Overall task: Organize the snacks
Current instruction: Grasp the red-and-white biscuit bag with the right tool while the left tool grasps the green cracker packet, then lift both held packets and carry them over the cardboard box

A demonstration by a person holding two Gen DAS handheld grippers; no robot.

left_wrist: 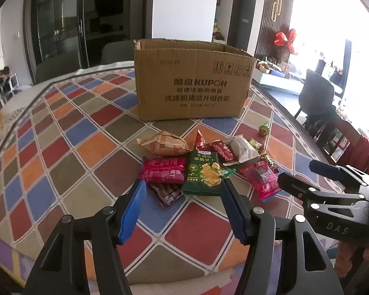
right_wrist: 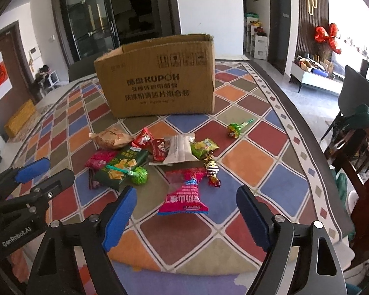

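Many snacks: a loose heap of crinkled, glossy packets is lying on the bench, in front of the box, none of them inside it as far as the views are showing.
Cardboard box (left_wrist: pixel 192 78): it is standing upright with the top open, brown corrugated board with black print and a torn upper corner.
Green packet (left_wrist: pixel 204 172): flat and rectangular, with pictures of crackers, it is lying in the middle of the heap.
Pink packet (right_wrist: pixel 184 191): puffed, shiny foil with a serrated edge, it is lying nearest to the right hand-held gripper.
Tan packet (left_wrist: pixel 163 143): a paper-like pillow shape, it is lying at the far left of the heap.
Green lollipop (right_wrist: pixel 236 129): round, wrapped in foil, it is lying apart from the heap on the right.
Left hand-held gripper (left_wrist: pixel 182 209): its blue ribbed pads are standing apart over the near edge of the heap, grasping nothing.
Right hand-held gripper (right_wrist: pixel 187 218): it is released, with the pink packet just ahead of the pads and not touched.
Bench (left_wrist: pixel 69 147): a smooth cloth with diamonds in red, blue, orange and brown is covering it.
Room: dark glass doors and chairs are standing behind, and bright daylight is coming from the right.
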